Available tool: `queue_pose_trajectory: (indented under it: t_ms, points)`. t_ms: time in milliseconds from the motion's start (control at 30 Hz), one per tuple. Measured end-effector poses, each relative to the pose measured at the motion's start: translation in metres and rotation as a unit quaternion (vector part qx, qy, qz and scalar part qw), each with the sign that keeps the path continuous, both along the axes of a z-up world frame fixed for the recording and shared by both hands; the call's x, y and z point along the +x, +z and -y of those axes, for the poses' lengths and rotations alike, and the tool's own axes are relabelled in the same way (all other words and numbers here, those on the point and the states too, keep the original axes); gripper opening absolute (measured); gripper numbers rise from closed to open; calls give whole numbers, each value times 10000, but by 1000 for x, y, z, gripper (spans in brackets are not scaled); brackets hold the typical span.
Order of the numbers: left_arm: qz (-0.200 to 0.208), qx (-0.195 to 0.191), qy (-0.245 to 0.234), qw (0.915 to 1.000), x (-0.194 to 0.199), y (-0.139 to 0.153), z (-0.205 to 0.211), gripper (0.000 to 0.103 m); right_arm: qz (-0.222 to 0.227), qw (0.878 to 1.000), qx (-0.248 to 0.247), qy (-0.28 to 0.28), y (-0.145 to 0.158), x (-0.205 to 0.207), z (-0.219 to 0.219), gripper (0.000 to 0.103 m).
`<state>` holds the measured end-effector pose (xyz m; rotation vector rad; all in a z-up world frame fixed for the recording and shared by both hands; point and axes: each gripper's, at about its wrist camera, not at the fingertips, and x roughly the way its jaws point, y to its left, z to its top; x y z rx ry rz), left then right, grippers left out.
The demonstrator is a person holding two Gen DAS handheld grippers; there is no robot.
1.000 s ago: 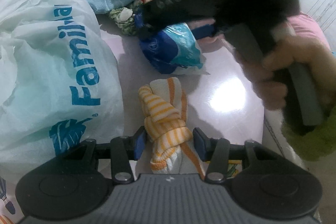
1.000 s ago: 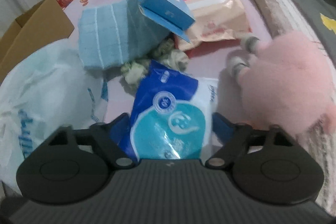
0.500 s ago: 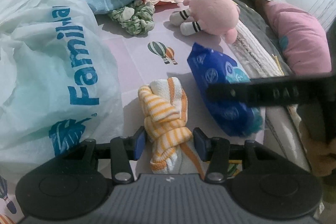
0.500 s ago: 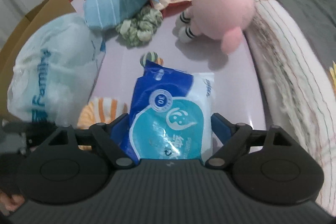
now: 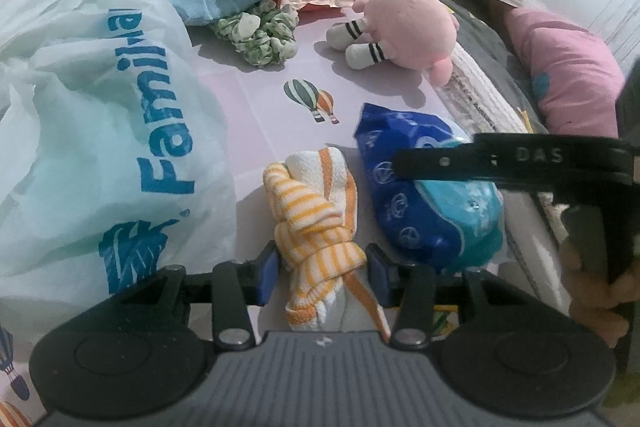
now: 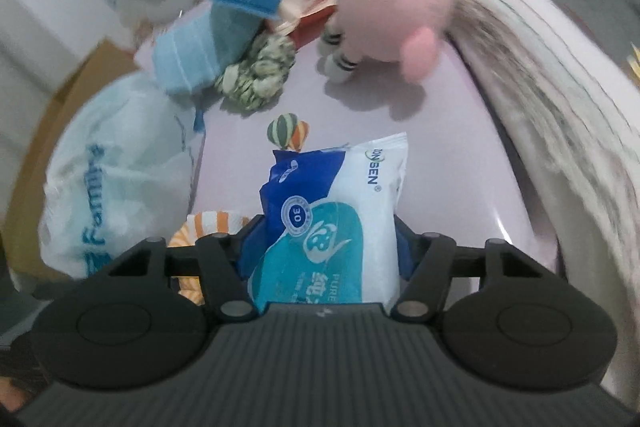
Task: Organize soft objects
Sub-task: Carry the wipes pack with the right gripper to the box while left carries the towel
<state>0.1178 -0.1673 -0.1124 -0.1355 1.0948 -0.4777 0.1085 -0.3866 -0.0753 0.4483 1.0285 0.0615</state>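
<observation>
The blue tissue pack (image 6: 328, 227) lies on the lilac table (image 5: 256, 115), flanked by the right gripper (image 6: 326, 247), whose jaws have just been closing and now squeeze its sides. Just left of the pack, the orange-striped cloth (image 5: 316, 223) rests on the table, pinched at its knot by the left gripper (image 5: 322, 265). Beyond the pack sit the pink plush (image 5: 408, 23) and green scrunchie (image 5: 260, 31); further left of it bulges the white plastic bag (image 5: 92, 131). Both items seem gathered for sorting; next probably comes lifting the pack without it slipping.
</observation>
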Motion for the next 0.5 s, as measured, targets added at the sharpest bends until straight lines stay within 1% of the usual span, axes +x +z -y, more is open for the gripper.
queue_pose_trajectory:
  t_ms: [67,133,333,433,500]
  points:
    - [-46,-44,-23,10000,-2,1,-1,47,60,9995,202,-225,-1,-10,7,60]
    - [-82,-84,-26,9999,-4,1,-3,47,90,9990,286,-332,-2,-17,11,60]
    - [-70,-107,-6,9999,-12,3,-8,46,58,9998,93,-139,0,-16,2,70]
    - [-64,-130,-7,9999,-19,7,-13,46,-24,10000,-40,67,0,-11,-6,80]
    - [-97,-149,-1,9998,-23,8,-17,46,-79,9995,-135,269,0,-7,-13,90]
